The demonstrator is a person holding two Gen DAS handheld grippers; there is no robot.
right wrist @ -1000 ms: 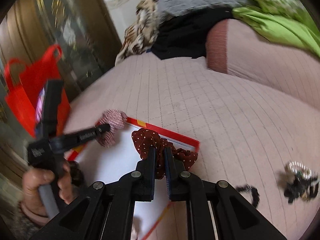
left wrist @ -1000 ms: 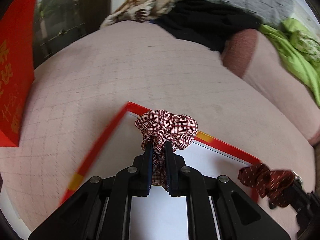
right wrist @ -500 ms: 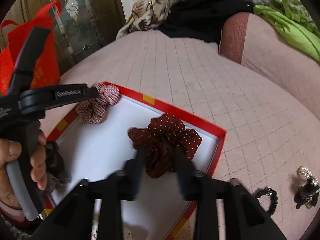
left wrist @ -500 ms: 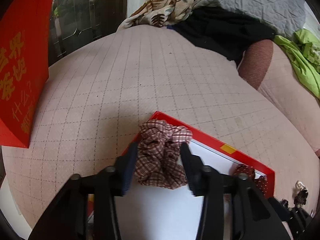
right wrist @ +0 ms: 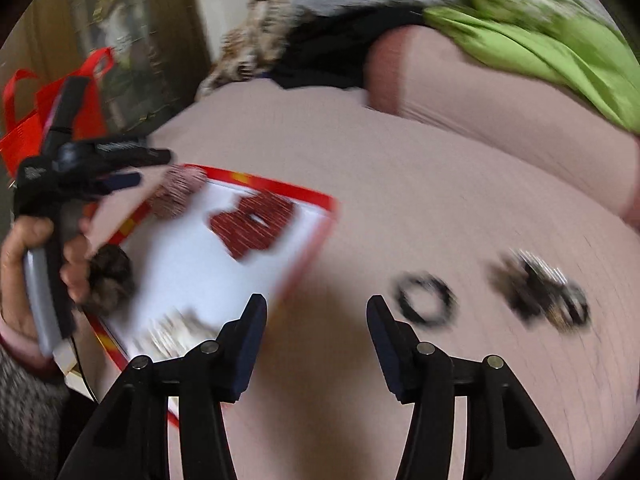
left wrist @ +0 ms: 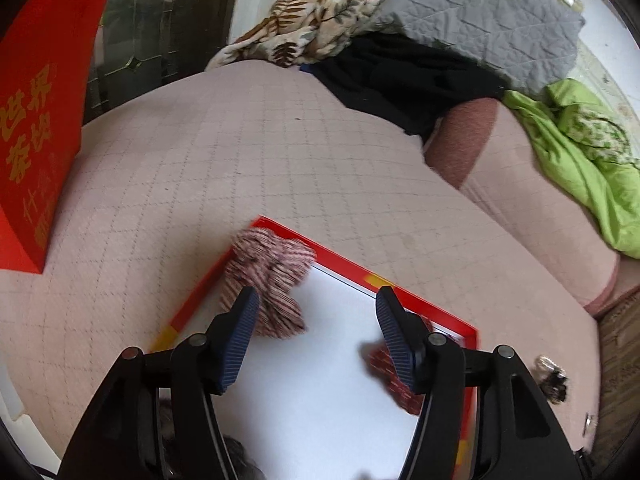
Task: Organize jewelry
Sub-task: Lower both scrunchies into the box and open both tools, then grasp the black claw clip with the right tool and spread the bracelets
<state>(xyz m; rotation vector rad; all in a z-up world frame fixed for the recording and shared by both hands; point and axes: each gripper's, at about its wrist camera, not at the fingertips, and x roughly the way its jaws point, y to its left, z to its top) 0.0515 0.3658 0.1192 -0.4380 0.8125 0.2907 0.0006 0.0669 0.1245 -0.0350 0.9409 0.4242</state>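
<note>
Left wrist view has my left gripper spread wide and empty above the white floor of the red-rimmed tray. The checked scrunchie lies in the tray's far corner, at the centre of the frame, and the dark red scrunchie lies half hidden behind the right finger.

Right wrist view — badly smeared — shows my right gripper spread just as wide, holding nothing, over the pink bed cover. I judge both scrunchies are placed and the next pick-up is due: the black hair tie just right of the gripper, or the tangled pile of jewellery further right. That calls for a short swing right, a descent, then a pinch on a thin ring — easy to miss.

Only the right view shows the hair tie and the left hand on its handle; the left view alone gives sharp detail of the tray corner.
</note>
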